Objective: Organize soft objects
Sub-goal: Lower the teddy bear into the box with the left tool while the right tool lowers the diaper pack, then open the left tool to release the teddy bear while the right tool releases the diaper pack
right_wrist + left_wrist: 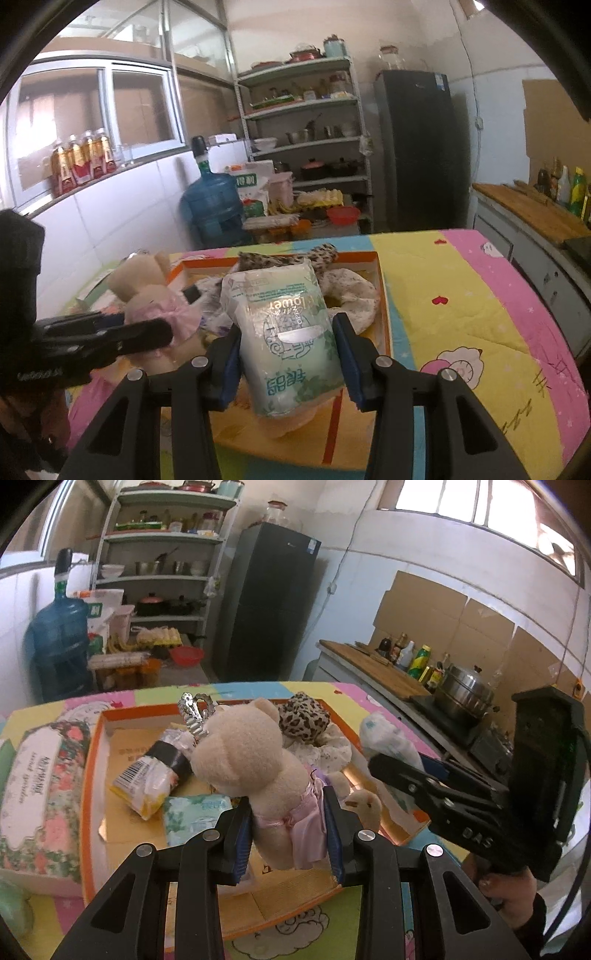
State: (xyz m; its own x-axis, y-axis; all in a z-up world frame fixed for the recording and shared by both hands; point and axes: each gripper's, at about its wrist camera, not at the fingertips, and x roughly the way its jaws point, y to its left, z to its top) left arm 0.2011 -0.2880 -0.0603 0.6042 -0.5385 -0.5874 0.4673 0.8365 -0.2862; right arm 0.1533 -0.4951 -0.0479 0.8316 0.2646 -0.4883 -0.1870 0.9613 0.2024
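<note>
Left gripper (290, 827) pinched a teddy bear (255, 760) at its pink skirt; right gripper (286, 354) pinched a tissue pack (284, 332); both were held over the orange-rimmed box (90, 775).

Left wrist view alone showed the counter (373, 668) with steel pot (463, 692), a floral tissue box (37, 790) beside the orange-rimmed box, and inside it a second tissue pack (192, 814) and a barcoded packet (142, 784). Right wrist view alone showed bottles on a window ledge (83, 160). Both showed the patchwork quilt (461, 295), black fridge (417, 147), shelving (306, 122), water jug (212, 210), and leopard-print cloth (303, 716).
</note>
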